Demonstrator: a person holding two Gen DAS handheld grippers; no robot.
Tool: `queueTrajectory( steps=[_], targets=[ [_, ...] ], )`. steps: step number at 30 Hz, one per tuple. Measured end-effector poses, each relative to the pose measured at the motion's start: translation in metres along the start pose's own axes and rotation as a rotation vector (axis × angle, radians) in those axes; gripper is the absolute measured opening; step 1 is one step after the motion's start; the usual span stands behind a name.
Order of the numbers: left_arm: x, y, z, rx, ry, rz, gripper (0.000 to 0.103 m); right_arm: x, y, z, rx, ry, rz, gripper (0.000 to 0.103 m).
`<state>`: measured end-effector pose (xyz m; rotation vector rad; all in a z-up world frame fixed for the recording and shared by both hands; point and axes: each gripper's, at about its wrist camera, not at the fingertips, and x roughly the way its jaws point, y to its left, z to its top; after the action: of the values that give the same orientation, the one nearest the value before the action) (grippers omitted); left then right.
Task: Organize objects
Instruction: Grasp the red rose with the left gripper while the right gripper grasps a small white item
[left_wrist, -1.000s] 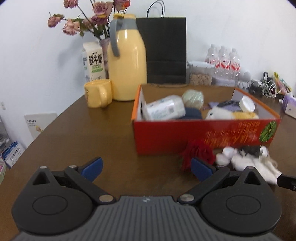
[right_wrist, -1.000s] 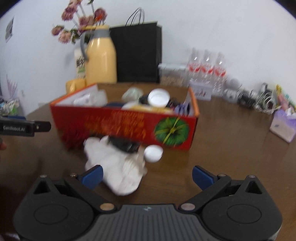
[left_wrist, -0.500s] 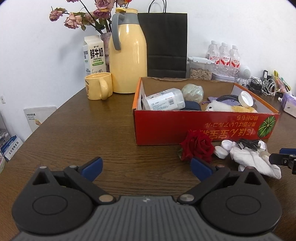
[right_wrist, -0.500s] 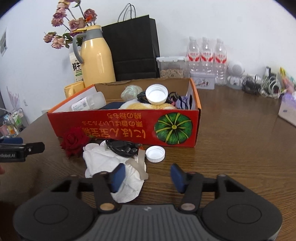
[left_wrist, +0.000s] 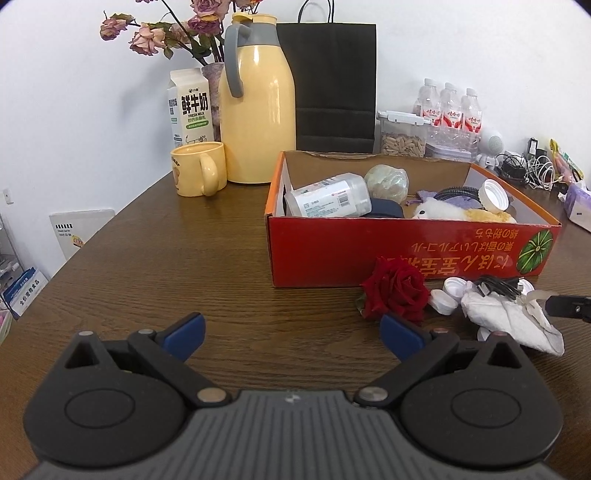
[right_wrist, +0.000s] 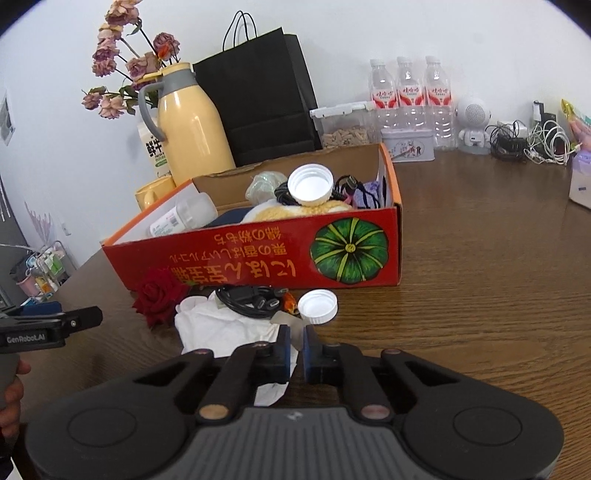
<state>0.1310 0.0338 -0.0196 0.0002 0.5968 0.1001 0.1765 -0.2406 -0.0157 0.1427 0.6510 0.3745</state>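
While the right gripper (right_wrist: 294, 338) hangs low over the wooden table (right_wrist: 480, 295), its blue-padded jaws have just been closing and now stand nearly together, pinching a thin pale flap at the near edge of the crumpled white cloth (right_wrist: 225, 328); the cloth itself is soft and wrinkled, spreading left and away from the jaws, with a fold trailing down beneath them; just beyond the fingertips, slightly right, lies a round ribbed white cap (right_wrist: 317, 306), open side up, apart from the jaws; a coiled black cable (right_wrist: 247, 300), glossy and rubbery, rests on the far part of the cloth; left of it sits a dark red rose (right_wrist: 159, 295), velvety, touching the cloth's edge. Seen from the left wrist, the left gripper (left_wrist: 291, 330) has its jaws wide apart with nothing between them, only bare dark wood grain; the rose lies just beyond its right fingertip. Behind this litter stands a long red cardboard box (right_wrist: 258, 258) printed with a green pumpkin and upside-down yellow lettering; inside it lie a clear plastic bottle (left_wrist: 328, 199) on its side, a pale green ball (left_wrist: 387, 181), a fluffy white-and-yellow plush (left_wrist: 454, 213) and another white cap. Farther back stand a yellow mug (left_wrist: 197, 173), a smooth yellow thermos jug (left_wrist: 258, 107) with grey handle, a milk carton (left_wrist: 190, 107), dried pink flowers (left_wrist: 166, 33), a matte black paper bag (left_wrist: 332, 81) and three water bottles (left_wrist: 448, 110) against the white wall.
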Motion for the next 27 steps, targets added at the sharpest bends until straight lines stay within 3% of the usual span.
queueTrajectory(
  steps=[17, 23, 25, 27],
  targets=[
    [0.034, -0.043, 0.021, 0.065, 0.054, -0.021, 0.103, -0.011, 0.007, 0.011, -0.056, -0.091, -0.024, 0.005],
    [0.052, -0.051, 0.027, 0.039, 0.078, -0.029, 0.103, -0.010, 0.012, 0.013, -0.078, -0.106, -0.031, 0.005],
    [0.054, -0.052, 0.029, 0.025, 0.077, -0.048, 0.099, -0.009, 0.012, 0.014, -0.083, -0.109, -0.029, 0.005],
    [0.055, -0.053, 0.029, 0.021, 0.078, -0.072, 0.077, -0.008, 0.013, 0.014, -0.085, -0.110, -0.026, 0.005]
  ],
)
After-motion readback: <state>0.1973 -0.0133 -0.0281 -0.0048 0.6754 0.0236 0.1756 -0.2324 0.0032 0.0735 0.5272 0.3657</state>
